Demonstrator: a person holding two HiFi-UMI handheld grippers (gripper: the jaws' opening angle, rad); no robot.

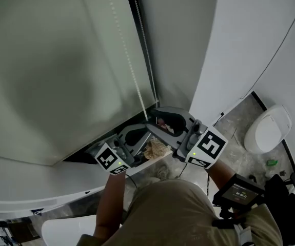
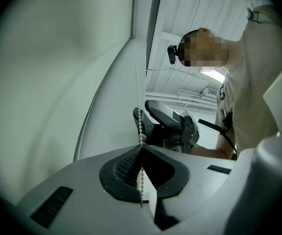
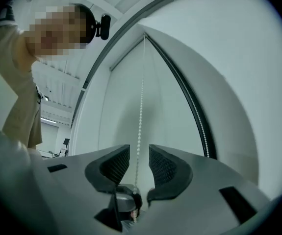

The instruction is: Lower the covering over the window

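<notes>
A pale roller blind (image 1: 60, 70) covers the window, and its white bead chain (image 1: 132, 70) hangs along its right edge. In the left gripper view my left gripper (image 2: 141, 148) is shut on the bead chain (image 2: 140, 121), which runs up out of the closed pads. Just above it is my right gripper (image 1: 160, 119). In the right gripper view the right gripper (image 3: 139, 163) stands open. The bead chain (image 3: 141, 111) passes through the gap without touching either pad. The left gripper (image 3: 126, 199) shows below the right jaws.
A black window frame (image 1: 137, 35) with a second chain strand borders the blind on the right. A white wall (image 1: 239, 45) stands further right. On the floor below it sits a white rounded object (image 1: 268, 127). A dark device (image 1: 239, 191) hangs at the person's waist.
</notes>
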